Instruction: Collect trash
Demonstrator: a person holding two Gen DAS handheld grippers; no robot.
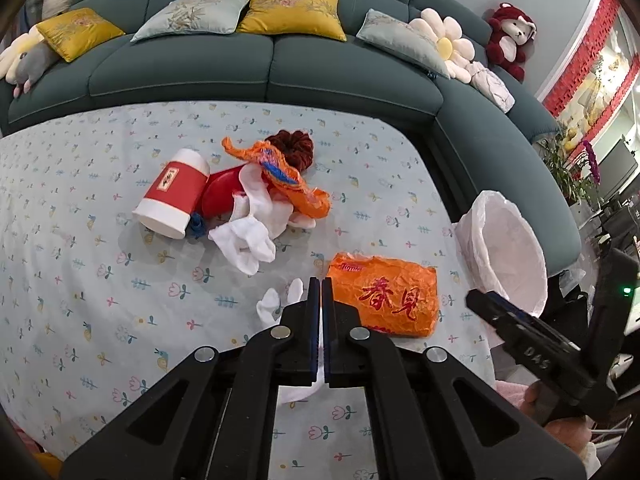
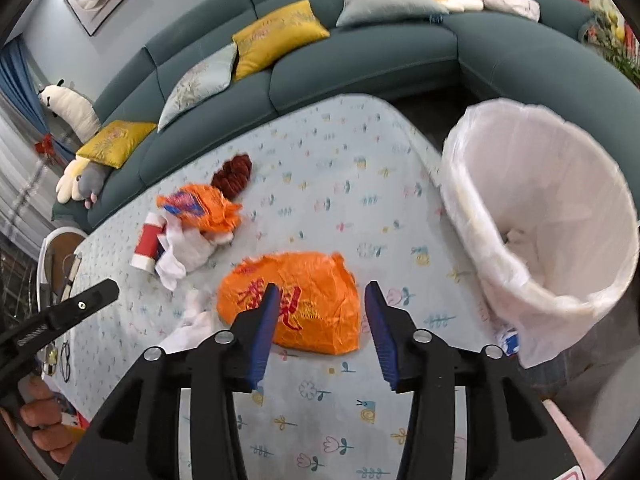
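Your right gripper (image 2: 320,300), jaws spread, hangs nearest the crumpled orange plastic bag (image 2: 304,300) lying crosswise just ahead on the floral tablecloth (image 2: 320,184), while your left gripper (image 1: 321,292) pinches white tissue (image 1: 276,304).

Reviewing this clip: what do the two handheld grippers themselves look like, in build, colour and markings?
Both match: matte black angular linkage arms with cut-out windows and silver round pivot bolts, ending in two flat jaws lined with ribbed blue pads. On the right gripper the blue pads show clearly; on the left gripper only thin blue edges show. The left wrist view shows raised "DAS" lettering on the right gripper's side. Bare fingers grip each handle; no cables visible.
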